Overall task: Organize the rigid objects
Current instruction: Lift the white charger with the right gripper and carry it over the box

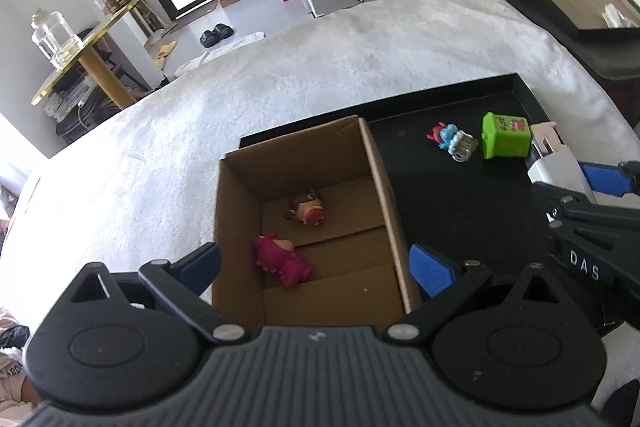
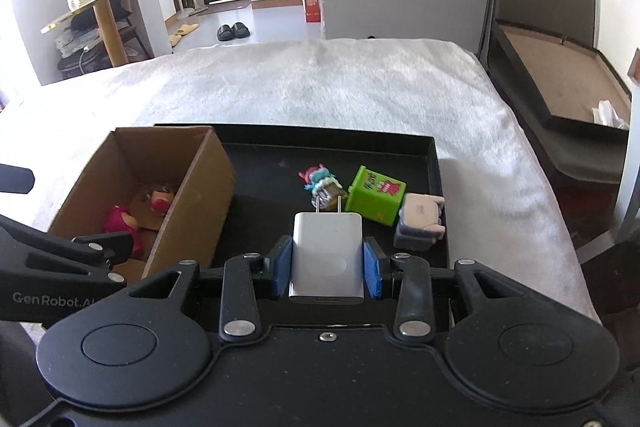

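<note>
My right gripper (image 2: 327, 265) is shut on a white plug charger (image 2: 328, 259), held above the black tray (image 2: 436, 163), prongs pointing forward. My left gripper (image 1: 316, 267) is open and empty, hovering over the cardboard box (image 1: 380, 163). The box holds a magenta toy (image 1: 284, 259) and a brown-pink figure (image 1: 308, 211). On the tray lie a red-blue figure (image 2: 320, 183), a green toy bin (image 2: 374, 201) and a grey-pink block toy (image 2: 420, 223). The right gripper with the charger (image 1: 554, 167) shows at the right of the left wrist view.
The tray and box (image 2: 180, 179) sit on a white fuzzy blanket (image 2: 320, 87). A dark bed frame (image 2: 560, 75) stands to the right. A gold side table (image 2: 100, 3) with a glass jar stands at the back left.
</note>
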Available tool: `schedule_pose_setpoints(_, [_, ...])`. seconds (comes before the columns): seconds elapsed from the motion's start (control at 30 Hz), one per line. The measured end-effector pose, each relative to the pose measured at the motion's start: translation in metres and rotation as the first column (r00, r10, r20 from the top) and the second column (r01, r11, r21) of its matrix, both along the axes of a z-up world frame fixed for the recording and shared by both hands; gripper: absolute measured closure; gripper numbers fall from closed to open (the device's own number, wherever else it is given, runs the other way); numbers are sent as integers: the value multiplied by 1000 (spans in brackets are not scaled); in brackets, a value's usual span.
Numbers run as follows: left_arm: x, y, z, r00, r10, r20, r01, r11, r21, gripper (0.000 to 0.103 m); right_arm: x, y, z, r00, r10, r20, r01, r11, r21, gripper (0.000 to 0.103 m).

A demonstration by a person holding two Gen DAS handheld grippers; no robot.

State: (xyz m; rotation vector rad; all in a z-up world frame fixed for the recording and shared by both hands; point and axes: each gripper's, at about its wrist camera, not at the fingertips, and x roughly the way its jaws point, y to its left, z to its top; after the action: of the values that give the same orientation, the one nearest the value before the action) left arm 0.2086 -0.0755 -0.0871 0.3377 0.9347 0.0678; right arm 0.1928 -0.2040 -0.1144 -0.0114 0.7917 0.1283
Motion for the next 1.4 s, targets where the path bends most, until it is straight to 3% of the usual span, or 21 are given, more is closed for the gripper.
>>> schedule_pose_setpoints(0.77, [-1, 76, -1, 993, 115, -10, -115, 987, -116, 3, 7, 63, 16, 998, 56, 11, -56, 998, -40, 67])
schedule_pose_setpoints(1.4, [28, 139, -35, 979, 190, -68, -200, 958, -205, 8, 46, 126, 3, 988, 150, -27, -152, 982, -116, 67])
